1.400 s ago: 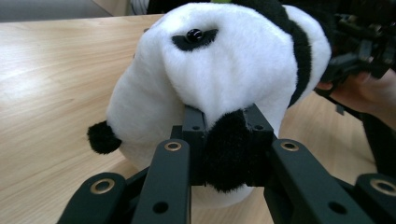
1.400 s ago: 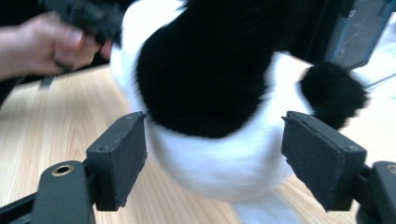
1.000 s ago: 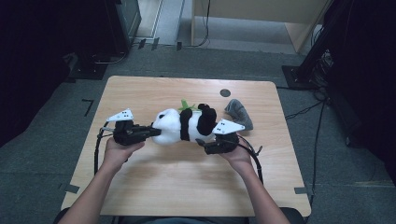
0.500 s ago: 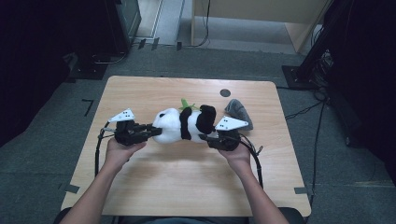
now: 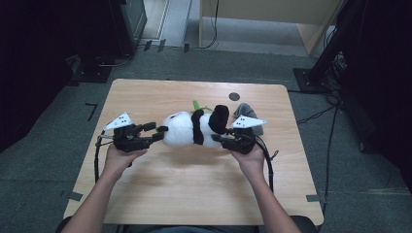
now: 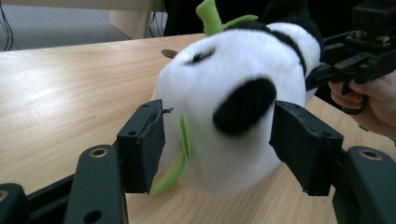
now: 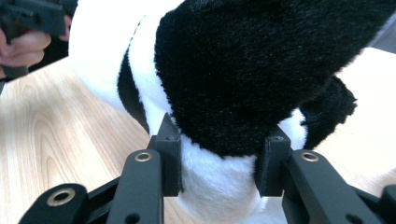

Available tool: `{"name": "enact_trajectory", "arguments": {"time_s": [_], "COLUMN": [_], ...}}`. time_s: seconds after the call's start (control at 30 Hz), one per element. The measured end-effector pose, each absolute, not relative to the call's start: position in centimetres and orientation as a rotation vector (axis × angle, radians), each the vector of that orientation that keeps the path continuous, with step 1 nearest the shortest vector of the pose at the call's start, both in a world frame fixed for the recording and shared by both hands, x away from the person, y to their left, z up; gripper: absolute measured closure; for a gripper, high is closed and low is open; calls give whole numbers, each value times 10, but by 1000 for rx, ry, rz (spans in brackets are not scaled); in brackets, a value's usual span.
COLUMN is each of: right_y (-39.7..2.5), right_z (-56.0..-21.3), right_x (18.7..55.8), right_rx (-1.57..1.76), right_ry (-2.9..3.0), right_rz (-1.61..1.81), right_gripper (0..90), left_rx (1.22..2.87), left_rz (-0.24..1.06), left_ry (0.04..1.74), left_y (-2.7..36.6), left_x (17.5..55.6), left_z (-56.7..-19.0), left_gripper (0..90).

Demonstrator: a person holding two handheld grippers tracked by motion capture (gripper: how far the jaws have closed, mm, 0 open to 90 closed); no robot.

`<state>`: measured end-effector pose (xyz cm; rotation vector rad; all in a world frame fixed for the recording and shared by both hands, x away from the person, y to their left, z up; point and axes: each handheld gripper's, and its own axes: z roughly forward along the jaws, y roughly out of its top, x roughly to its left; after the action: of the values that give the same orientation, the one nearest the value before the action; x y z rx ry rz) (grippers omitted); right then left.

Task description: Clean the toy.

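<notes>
A black-and-white panda plush (image 5: 187, 130) with a green sprig lies on its side in the middle of the wooden table (image 5: 194, 194). My left gripper (image 5: 154, 132) is at its head end, open. In the left gripper view the white head (image 6: 224, 93) sits between the spread jaws of my left gripper (image 6: 219, 144). My right gripper (image 5: 217, 139) is at the rear end. In the right gripper view my right gripper (image 7: 217, 158) is shut on the plush's (image 7: 243, 70) white and black fur.
A grey cloth lump (image 5: 248, 112) lies just behind the right gripper. A small dark round disc (image 5: 234, 96) sits near the table's far edge. Bare wood stretches in front of the plush, toward the person. Cables trail from both grippers.
The plush's black rear end has risen and shifted slightly right with the right gripper. The left gripper has stayed at the head, jaws apart.
</notes>
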<state>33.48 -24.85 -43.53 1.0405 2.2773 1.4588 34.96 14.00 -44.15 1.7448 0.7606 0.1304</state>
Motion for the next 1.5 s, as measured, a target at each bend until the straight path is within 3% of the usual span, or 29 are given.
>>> {"name": "enact_trajectory", "arguments": {"time_s": [0.43,0.83,1.1,1.17,1.3,1.4,1.5], "right_y": [-256,-249,-238,-235,-234,-236,-239], "right_z": [-424,-428,-432,-433,-435,-435,-435], "right_x": [333,334,332,332,332,333,335], "right_rx": [1080,1092,1073,1065,1073,1080,1090], "right_ry": [2249,2303,2361,2369,2357,2337,2322], "right_rz": [1540,1565,1577,1559,1541,1549,1539], "right_gripper": [614,613,614,613,587,534,470], "left_rx": [1831,1867,1963,1987,1968,1940,1939], "left_rz": [145,167,204,222,239,246,218], "left_ry": [701,694,670,682,724,740,766], "left_y": [130,124,110,108,108,108,105], "left_x": [348,351,349,349,348,347,347], "left_z": [-456,-460,-465,-465,-462,-458,-456], "left_gripper": [335,126,61,96,280,411,479]}}
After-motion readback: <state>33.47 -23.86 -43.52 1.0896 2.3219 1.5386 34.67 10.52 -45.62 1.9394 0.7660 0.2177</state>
